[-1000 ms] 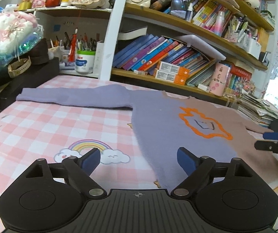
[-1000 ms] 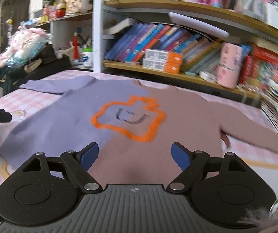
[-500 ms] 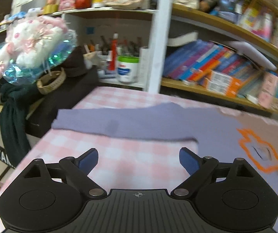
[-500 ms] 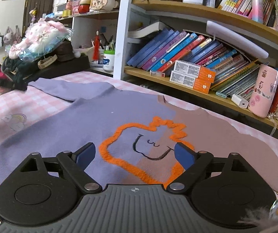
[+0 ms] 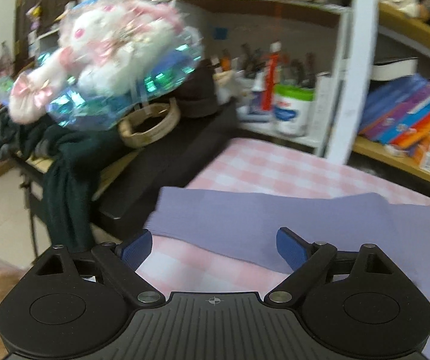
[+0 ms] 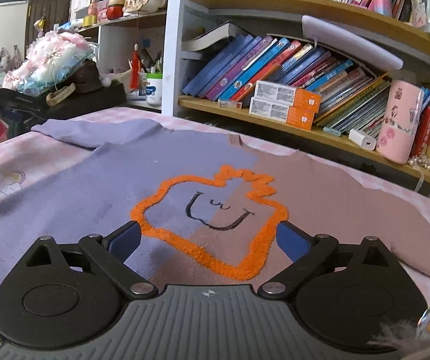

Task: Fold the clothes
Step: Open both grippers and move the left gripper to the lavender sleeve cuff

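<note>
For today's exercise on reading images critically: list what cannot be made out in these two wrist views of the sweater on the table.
- Sweater's right cuff: right wrist view, cut off by the frame edge.
- Hem: right wrist view, hidden behind the right gripper.
- Shelf clutter: left wrist view, motion-blurred.
- Book titles: too small.

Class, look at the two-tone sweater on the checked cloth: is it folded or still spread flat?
Spread flat. The sweater shows its whole front, and its purple sleeve lies straight out sideways, unfolded.
</note>
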